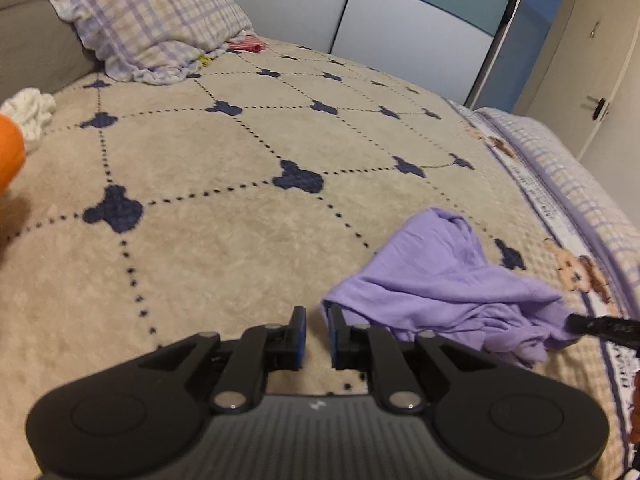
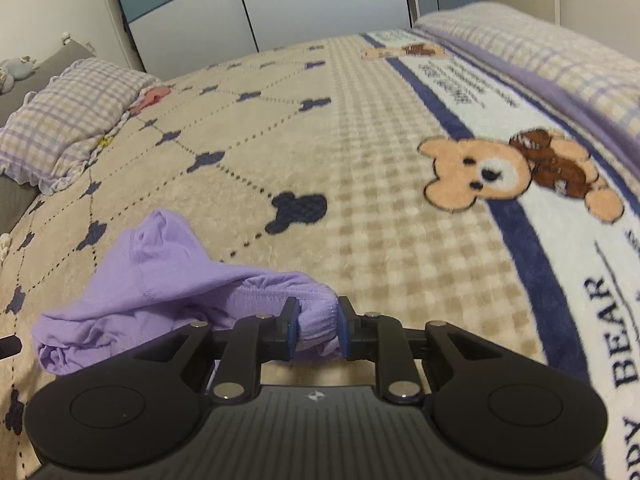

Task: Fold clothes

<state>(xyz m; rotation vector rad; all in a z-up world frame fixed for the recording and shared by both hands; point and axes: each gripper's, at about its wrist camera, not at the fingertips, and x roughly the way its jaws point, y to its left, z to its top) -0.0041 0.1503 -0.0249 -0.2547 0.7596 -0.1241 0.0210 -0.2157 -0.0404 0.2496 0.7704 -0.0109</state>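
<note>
Lilac cotton garment, soft and crumpled, lies in a loose heap on the beige fleece blanket that covers the bed, near the blanket's checked border with its bear pictures. Its fabric is bunched into folds, one rounded part rising toward the far side, and a gathered, ribbed hem shows at the near edge in the right wrist view.

The right tool is clenched on that ribbed hem: the cloth fills the narrow gap between its blue pads, and the rest of the garment trails away to the left. The left tool stands slightly parted with nothing between its blue-faced fingers; its right finger sits just beside the garment's near corner, and I cannot tell whether it touches the cloth.

A checked lilac pillow rests at the far end of the bed.
</note>
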